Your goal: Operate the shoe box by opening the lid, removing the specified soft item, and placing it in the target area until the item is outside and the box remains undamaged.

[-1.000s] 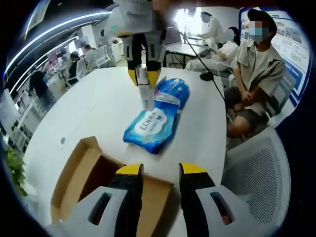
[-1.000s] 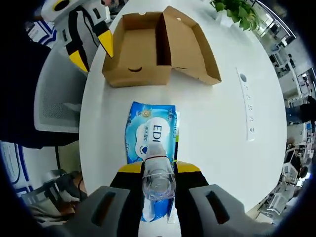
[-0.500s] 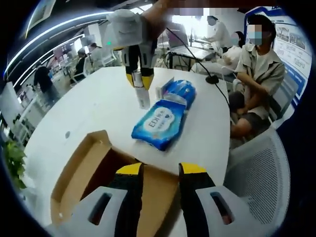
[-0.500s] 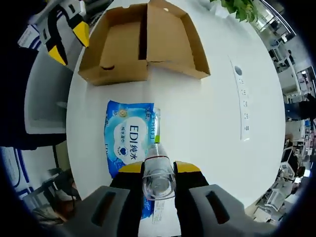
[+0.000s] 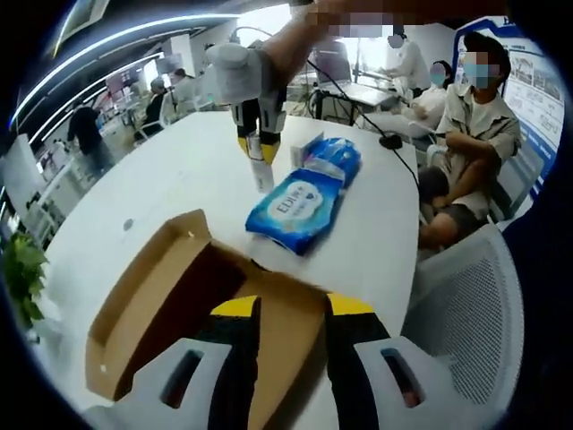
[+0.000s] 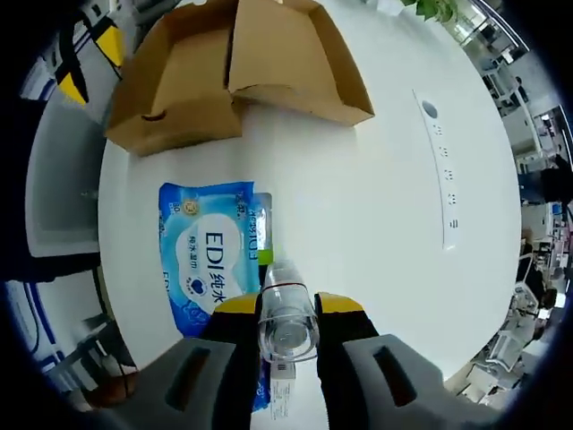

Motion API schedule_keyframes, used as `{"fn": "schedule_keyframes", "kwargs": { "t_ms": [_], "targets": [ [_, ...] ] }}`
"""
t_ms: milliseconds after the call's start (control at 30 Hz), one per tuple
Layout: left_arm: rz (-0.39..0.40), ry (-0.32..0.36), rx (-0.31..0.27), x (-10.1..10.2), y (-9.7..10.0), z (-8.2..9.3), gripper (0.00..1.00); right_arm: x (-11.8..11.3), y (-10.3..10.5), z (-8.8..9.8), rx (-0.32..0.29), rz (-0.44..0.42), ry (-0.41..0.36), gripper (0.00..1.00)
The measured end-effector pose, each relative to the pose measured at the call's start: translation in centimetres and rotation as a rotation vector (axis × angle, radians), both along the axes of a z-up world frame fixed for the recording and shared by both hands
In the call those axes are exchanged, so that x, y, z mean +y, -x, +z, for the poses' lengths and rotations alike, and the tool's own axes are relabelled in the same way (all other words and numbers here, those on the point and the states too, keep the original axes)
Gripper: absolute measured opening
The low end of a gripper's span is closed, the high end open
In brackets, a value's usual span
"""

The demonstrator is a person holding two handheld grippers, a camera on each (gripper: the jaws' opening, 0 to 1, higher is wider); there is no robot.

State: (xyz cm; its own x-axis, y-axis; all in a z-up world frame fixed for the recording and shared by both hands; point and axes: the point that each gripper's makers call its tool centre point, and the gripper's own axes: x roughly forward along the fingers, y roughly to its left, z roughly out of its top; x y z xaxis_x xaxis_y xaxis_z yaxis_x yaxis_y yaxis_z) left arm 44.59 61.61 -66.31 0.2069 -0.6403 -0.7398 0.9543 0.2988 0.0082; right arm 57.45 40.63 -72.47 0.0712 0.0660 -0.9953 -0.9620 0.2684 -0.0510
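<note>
The open brown shoe box point(image 5: 170, 300) lies right in front of my left gripper point(image 5: 293, 309), whose jaws stand open above its near wall. Beyond the box, a blue soft wipes pack point(image 5: 304, 193) lies flat on the white table point(image 5: 161, 188). My right gripper point(image 5: 258, 141) hangs beside the pack, shut on a white bottle point(image 5: 261, 172) with its other end pointing down at the table. In the right gripper view, that bottle's clear cap point(image 6: 286, 315) sits between the jaws of my right gripper point(image 6: 288, 309). Below it lie the wipes pack point(image 6: 204, 260) and the shoe box point(image 6: 233, 63).
A small green-and-white carton point(image 6: 260, 231) lies against the pack's edge. A socket strip point(image 6: 442, 170) is set into the table. My left gripper point(image 6: 89, 63) shows by the box. A seated person point(image 5: 474, 134) and a white mesh chair point(image 5: 466, 313) are at the table's side.
My right gripper has carried the bottle sideways off the wipes pack to the bare table beside it. My left gripper has come in closer over the box.
</note>
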Motion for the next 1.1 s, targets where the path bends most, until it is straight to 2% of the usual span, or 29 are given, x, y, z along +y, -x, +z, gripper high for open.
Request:
{"fn": "schedule_keyframes", "kwargs": {
  "t_ms": [167,533,867,967,1100],
  "targets": [
    [0.01,-0.006,0.005,0.6,0.1,-0.2,0.27,-0.2,0.0,-0.9,0.004,-0.016,-0.003,0.2],
    [0.013,-0.009,0.019,0.9,0.3,-0.8,0.26,-0.5,-0.2,-1.5,-0.006,-0.024,-0.012,0.2],
    [0.017,-0.005,0.023,0.8,0.1,-0.7,0.26,-0.3,0.1,-1.2,0.02,-0.031,-0.016,0.22],
    [0.014,-0.006,0.021,0.7,0.1,-0.7,0.26,-0.3,0.0,-1.1,0.013,-0.032,-0.015,0.25],
    [0.017,-0.003,0.028,0.7,0.1,-0.8,0.26,-0.3,-0.1,-1.0,0.011,-0.041,-0.024,0.25]
  ]
}}
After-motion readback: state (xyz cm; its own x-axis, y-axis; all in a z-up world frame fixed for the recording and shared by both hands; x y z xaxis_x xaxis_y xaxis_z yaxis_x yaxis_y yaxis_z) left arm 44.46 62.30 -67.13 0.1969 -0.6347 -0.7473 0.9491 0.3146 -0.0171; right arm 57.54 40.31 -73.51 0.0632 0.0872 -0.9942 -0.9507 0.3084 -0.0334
